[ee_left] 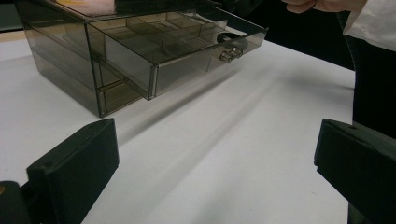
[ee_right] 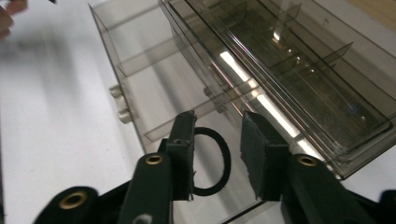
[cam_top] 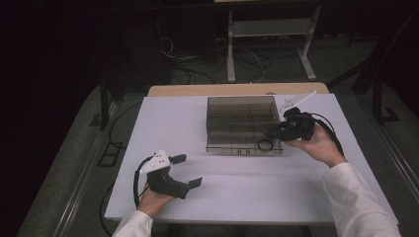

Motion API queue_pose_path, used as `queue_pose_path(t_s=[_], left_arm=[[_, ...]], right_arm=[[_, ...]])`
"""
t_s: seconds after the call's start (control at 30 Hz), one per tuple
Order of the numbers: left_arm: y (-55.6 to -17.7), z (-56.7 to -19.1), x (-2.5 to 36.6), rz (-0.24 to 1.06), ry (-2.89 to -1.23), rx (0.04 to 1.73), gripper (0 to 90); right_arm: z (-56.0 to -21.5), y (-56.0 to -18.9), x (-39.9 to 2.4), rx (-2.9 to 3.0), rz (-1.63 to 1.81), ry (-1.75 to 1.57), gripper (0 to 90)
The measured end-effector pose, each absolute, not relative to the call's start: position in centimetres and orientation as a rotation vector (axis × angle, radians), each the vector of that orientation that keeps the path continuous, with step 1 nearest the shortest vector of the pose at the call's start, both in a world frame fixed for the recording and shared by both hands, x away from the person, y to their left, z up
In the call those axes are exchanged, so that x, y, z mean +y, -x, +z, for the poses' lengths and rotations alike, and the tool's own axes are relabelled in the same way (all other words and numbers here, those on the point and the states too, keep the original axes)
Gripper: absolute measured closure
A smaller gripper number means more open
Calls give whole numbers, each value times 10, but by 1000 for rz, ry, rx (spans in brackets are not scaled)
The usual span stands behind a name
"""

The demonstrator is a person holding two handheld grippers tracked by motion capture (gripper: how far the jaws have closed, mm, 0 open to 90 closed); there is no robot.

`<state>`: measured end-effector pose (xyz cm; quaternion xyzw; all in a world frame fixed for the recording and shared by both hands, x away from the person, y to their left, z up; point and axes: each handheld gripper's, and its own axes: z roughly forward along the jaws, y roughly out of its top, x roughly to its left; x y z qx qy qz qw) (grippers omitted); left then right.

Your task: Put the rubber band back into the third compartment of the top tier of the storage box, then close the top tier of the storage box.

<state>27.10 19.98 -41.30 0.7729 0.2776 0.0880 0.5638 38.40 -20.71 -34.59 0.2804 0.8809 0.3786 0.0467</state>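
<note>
Black ring (ee_right: 219,161) lies in the pulled-out drawer (cam_top: 244,144) of the smoky plastic box (cam_top: 242,116), far-right part of desk (cam_top: 168,123). Right gripper (ee_right: 217,154) over it, jaws parted, ring loose beneath. Left gripper (cam_top: 188,170) near desk's front-left edge, jaws wide apart, empty.

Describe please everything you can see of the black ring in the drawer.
The black ring is a thin, flat, closed hoop, matte like rubber, with an open middle. It lies flat on the floor of the pulled-out drawer of the smoky clear plastic box, in the compartment at the front corner nearest the right gripper. That gripper's jaws stand parted just above it, and its pads do not press on it. In the high view the ring shows near the drawer's front wall. Part of it is hidden behind one jaw.
</note>
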Motion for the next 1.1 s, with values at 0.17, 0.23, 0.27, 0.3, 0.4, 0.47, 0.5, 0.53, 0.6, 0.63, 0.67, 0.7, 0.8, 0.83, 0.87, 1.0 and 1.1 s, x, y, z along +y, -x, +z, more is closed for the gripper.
queue_pose_path(t_s=[0.17,0.23,0.27,0.3,0.4,0.47,0.5,0.53,0.6,0.63,0.67,0.7,0.8,0.83,0.87,1.0,1.1], left_arm=[[-270,-413,199,207,-1821,651,0],[-270,-413,199,206,-1820,653,0],[-271,-413,199,206,-1820,654,0],[-271,-413,199,205,-1820,654,0],[-271,-413,199,206,-1820,654,0],[-271,-413,199,205,-1820,657,0],[-271,-413,199,204,-1820,658,0],[-271,-413,199,204,-1820,658,0],[-271,-413,199,205,-1819,656,0],[-271,-413,199,205,-1819,655,0],[-271,-413,199,206,-1820,654,0],[-271,-413,199,206,-1820,655,0],[-271,-413,199,206,-1819,657,0],[-271,-413,199,205,-1818,657,0],[-271,-413,199,205,-1818,657,0],[-271,-413,199,205,-1819,656,0],[-271,-413,199,205,-1819,657,0]], right_arm=[[-340,-376,-208,2670,1199,-866,557],[-339,-372,-208,2662,1216,-867,536],[-339,-371,-209,2658,1226,-869,518],[-339,-369,-208,2655,1233,-870,496],[-338,-364,-207,2658,1253,-870,480],[-338,-362,-206,2656,1271,-869,472],[-337,-360,-205,2654,1286,-869,470],[-337,-359,-205,2652,1295,-867,468],[-337,-357,-203,2652,1306,-855,465],[-337,-356,-202,2656,1309,-851,464],[-337,-355,-201,2658,1310,-849,463],[-337,-354,-200,2660,1310,-844,463],[-338,-352,-197,2663,1322,-828,463],[-338,-351,-196,2666,1327,-824,463],[-338,-350,-195,2668,1329,-818,462],[-340,-348,-190,2678,1332,-801,462],[-341,-346,-187,2685,1332,-791,461]])
